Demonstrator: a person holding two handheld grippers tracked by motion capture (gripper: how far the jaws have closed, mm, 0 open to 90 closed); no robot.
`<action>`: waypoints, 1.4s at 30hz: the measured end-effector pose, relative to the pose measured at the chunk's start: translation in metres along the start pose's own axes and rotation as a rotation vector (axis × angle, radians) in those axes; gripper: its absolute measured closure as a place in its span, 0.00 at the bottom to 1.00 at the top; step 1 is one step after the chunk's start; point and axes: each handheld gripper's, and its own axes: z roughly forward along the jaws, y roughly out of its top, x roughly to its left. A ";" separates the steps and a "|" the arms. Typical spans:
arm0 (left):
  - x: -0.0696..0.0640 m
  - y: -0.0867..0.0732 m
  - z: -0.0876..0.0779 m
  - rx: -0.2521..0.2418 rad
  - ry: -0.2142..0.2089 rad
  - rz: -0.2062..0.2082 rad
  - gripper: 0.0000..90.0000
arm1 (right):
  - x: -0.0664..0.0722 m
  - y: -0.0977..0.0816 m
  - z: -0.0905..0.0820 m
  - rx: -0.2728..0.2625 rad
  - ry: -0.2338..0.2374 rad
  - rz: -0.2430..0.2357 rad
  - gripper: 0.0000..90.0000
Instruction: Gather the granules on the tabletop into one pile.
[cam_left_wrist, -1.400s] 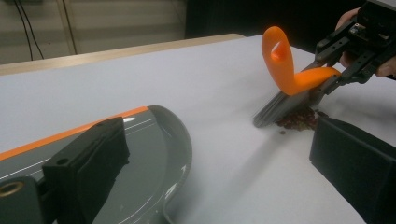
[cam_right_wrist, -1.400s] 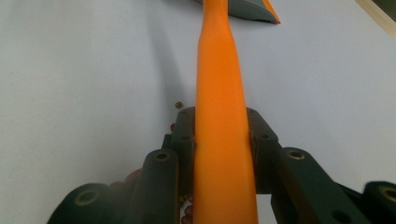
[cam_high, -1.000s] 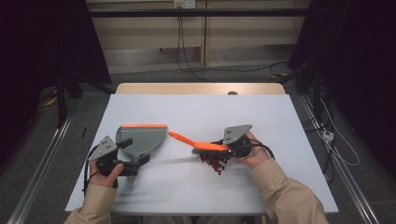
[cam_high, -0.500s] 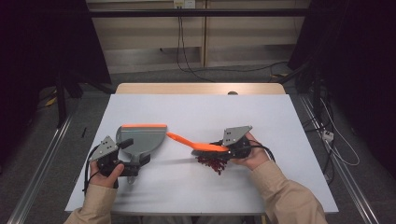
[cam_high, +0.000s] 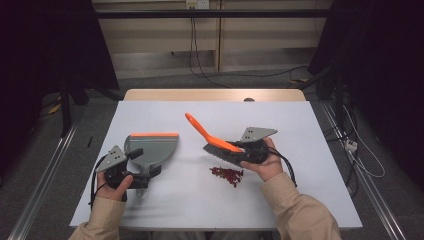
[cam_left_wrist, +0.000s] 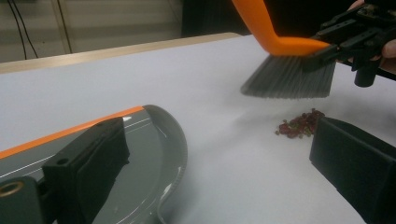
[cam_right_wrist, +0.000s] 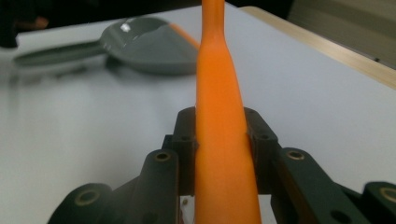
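A brush (cam_high: 210, 137) with an orange handle and grey bristles (cam_left_wrist: 287, 79) hangs above the white table (cam_high: 305, 195), its handle slanting up toward the back left. My right gripper (cam_high: 241, 151) is shut on its handle (cam_right_wrist: 217, 93) near the brush head. Just below and in front of the bristles lies a small heap of dark red bits (cam_high: 227, 175) (cam_left_wrist: 299, 127). A grey dustpan (cam_high: 152, 149) with an orange front edge rests flat at the left. My left gripper (cam_high: 141, 173) sits at the pan's rear by the handle, with its jaws (cam_left_wrist: 219, 144) standing wide apart.
The table's wooden far edge (cam_high: 215, 95) runs along the back. Cables (cam_high: 350, 150) trail on the floor to the right of the table. Bare white surface lies between the dustpan (cam_left_wrist: 144, 154) and the red bits.
The right gripper has lifted the brush off the table and tipped its handle upward and back. The red bits stay in a heap. The left gripper and dustpan have not moved.
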 end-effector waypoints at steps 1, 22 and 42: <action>0.000 0.000 0.000 0.000 -0.001 0.000 0.05 | 0.002 0.002 0.000 -0.015 -0.027 0.027 0.79; 0.001 0.001 -0.003 -0.008 0.001 0.005 0.05 | 0.053 0.013 0.048 -0.083 -0.244 0.316 0.79; 0.001 0.000 -0.003 -0.004 0.001 0.008 0.05 | 0.060 0.004 0.090 -0.044 -0.290 0.432 0.79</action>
